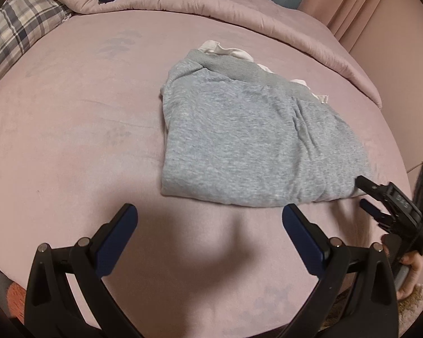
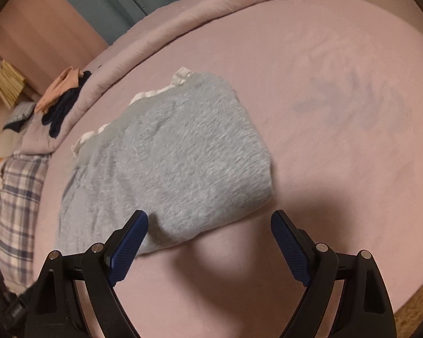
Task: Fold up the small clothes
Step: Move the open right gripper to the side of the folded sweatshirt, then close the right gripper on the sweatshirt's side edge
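Presently a folded grey garment (image 1: 248, 138) is lying on the pink bed sheet (image 1: 70, 112), white fabric (image 1: 225, 49) peeking out at its far edge. Left gripper (image 1: 210, 218) is hovering wide open, empty, just short of it. Right gripper (image 2: 208, 226) is gaping too, its left pad overlapping the garment's near corner, gripping nothing.

Dim, warm indoor light with a pink cast; no glare. Soft dark shadow pools on the pink bedsheet (image 1: 70, 112) just ahead of each gripper's fingers. Heavy fisheye bending and black vignette at the corners in both views; right wrist view is motion-smeared, with the grey garment (image 2: 177, 152) streaked, while the left wrist view is sharper.
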`<state>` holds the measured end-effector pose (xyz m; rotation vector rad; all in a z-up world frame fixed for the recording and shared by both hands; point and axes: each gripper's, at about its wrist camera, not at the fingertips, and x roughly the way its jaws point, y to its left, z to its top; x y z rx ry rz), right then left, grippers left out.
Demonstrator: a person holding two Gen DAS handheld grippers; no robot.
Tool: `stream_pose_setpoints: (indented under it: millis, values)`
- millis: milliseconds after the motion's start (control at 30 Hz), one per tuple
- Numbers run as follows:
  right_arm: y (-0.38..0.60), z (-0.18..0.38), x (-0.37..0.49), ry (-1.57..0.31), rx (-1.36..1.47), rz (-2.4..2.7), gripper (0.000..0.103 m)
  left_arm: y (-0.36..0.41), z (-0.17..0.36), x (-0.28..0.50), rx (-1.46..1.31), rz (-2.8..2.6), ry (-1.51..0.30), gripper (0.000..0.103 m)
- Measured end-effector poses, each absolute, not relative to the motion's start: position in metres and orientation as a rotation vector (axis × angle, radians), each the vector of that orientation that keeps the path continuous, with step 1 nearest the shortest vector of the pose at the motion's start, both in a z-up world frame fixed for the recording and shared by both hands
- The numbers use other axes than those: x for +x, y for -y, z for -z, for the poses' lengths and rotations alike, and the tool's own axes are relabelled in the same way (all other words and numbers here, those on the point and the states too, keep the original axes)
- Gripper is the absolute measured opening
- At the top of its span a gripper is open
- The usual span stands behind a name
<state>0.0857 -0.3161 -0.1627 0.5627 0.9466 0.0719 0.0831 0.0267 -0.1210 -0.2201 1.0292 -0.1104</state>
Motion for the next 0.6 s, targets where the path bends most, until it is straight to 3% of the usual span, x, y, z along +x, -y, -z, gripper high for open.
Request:
stream_pose_setpoints:
  millis: [467,533,600]
  values:
    - [0.322,0.181,0.108,-0.910,0.763,-0.112,0.088,-0.027,0.115,0.081,-0.249,0.139,-1.020,0.102]
    - [0.317,0.180,0.111,-0.899,0.741,-0.093,0.083,-0.028,0.115,0.081,-0.250,0.139,-1.020,0.102]
    - [0.315,0.180,0.114,-0.897,0.733,-0.062,0.072,-0.029,0.115,0.081,-0.256,0.139,-1.022,0.102]
